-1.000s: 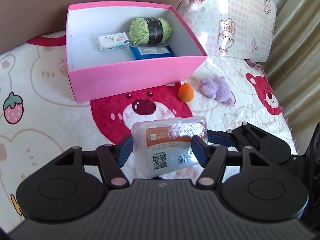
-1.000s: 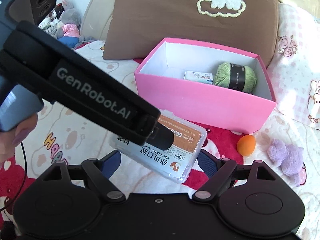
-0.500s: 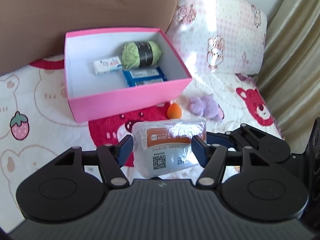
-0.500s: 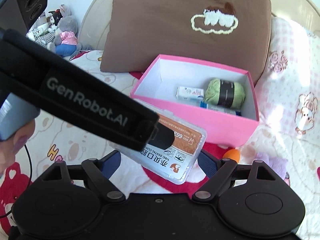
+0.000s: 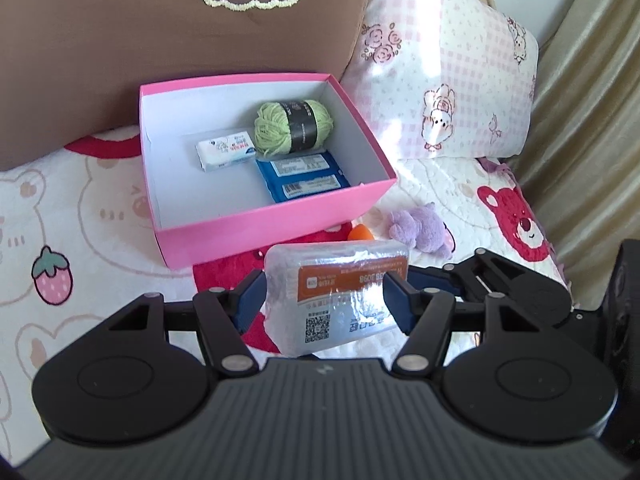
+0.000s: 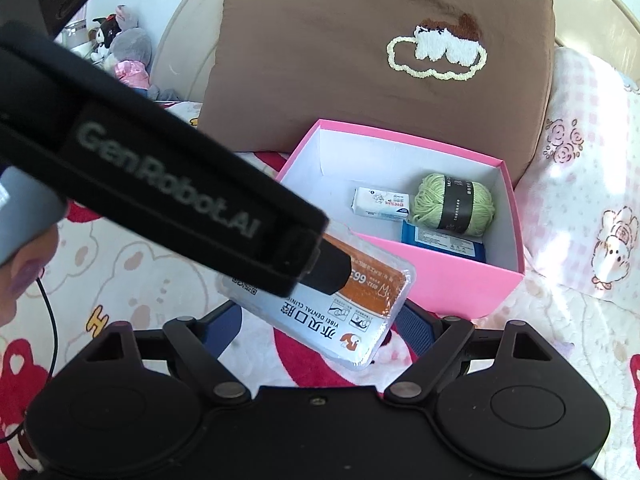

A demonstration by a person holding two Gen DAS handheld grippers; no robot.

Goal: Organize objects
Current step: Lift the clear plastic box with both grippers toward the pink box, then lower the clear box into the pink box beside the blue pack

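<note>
Pink box point(image 5: 276, 228) lies straight ahead of your left tool point(image 5: 324, 300).
That tool grips the floss-pick pack point(image 5: 340, 292) by its short ends, long axis crosswise; your right tool point(image 6: 320, 320) hangs open, empty.

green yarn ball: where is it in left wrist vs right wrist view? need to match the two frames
Left wrist: the green yarn ball sits upper centre, in the far right part of the pink box, behind the blue packet.
Right wrist: the green yarn ball sits right of centre, by the box's right wall.
Shared landmark: the white soap packet lies just left of the yarn in both.
</note>
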